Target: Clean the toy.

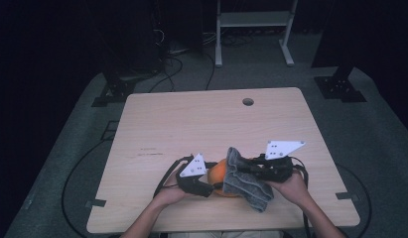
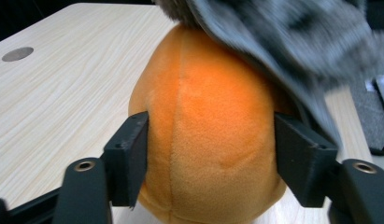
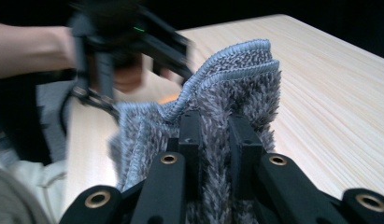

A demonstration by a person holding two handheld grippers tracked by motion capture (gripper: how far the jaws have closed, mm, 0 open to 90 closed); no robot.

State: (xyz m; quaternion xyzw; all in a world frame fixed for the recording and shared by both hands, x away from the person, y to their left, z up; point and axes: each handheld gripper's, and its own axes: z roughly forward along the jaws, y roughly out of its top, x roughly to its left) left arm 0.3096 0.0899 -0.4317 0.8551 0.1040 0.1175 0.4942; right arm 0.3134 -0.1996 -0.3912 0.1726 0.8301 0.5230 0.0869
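Note:
An orange plush ball (image 1: 217, 172) rests on the wooden table (image 1: 201, 124) near its front edge. My left gripper (image 1: 209, 186) holds the ball (image 2: 208, 140) from the left, one jaw pressed on each side of it. A grey fuzzy towel (image 1: 246, 182) is draped over the ball's right side and top (image 2: 283, 37). My right gripper (image 1: 245, 168) comes in from the right and is shut on a raised fold of the towel (image 3: 227, 88). In the right gripper view the person's other hand (image 3: 126, 77) is a blur behind the towel.
A round cable hole (image 1: 248, 101) lies near the table's far edge. Bare wood stretches across the table's far half. A white metal stand (image 1: 253, 20) and loose cables (image 1: 167, 69) are on the floor beyond the table.

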